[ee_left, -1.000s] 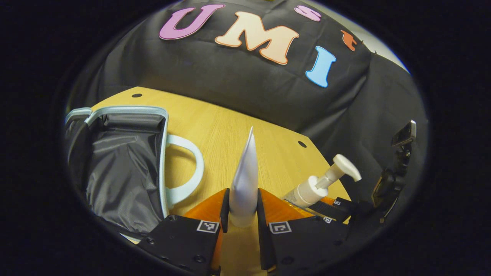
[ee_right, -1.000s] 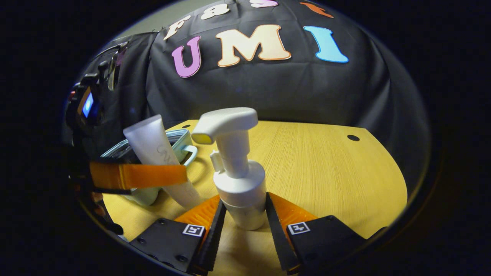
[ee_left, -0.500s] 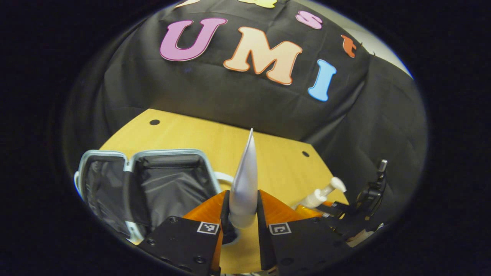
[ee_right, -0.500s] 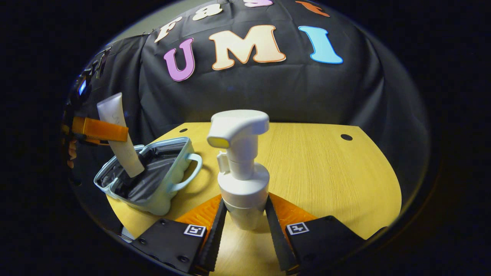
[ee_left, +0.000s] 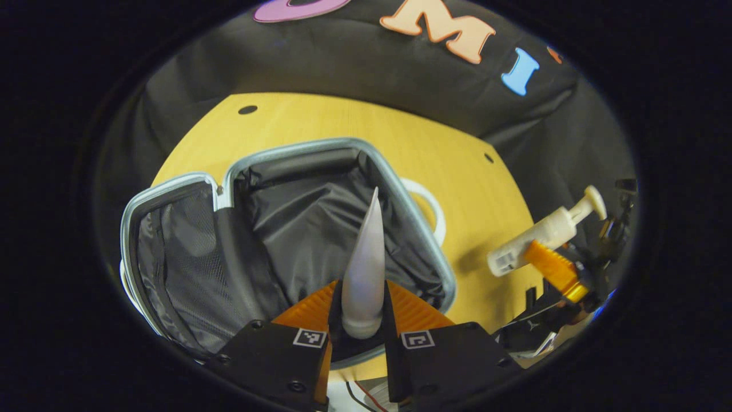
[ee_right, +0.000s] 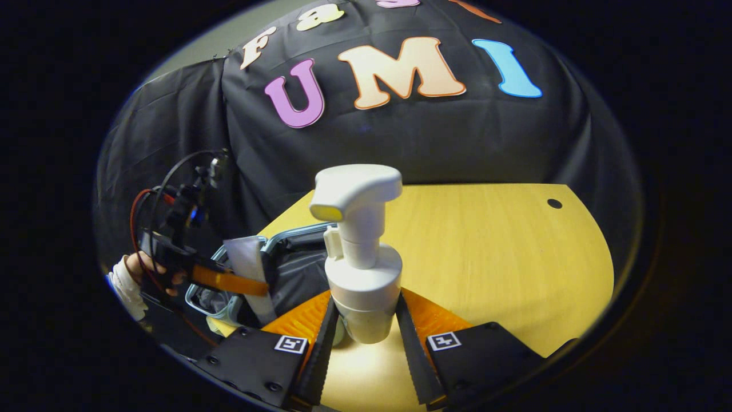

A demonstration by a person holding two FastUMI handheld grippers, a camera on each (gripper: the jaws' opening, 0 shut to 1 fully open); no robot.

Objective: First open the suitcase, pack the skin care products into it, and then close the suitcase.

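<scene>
a yellow wooden table (ee_right: 503, 257) with small dark holes (ee_right: 554, 203) near its edge stands in a dim booth. creased black cloth (ee_right: 434, 137) hangs behind and beside it as the wall.

Open suitcase (ee_left: 297, 229) below, dark lined hollow bare and free to enter. Rim and white handle (ee_left: 426, 209) in the way on the far side. Beyond, broad bare tabletop (ee_right: 503, 252) up to the cloth wall. To one side, pump bottle (ee_left: 543, 232) hanging over the tabletop.
</scene>
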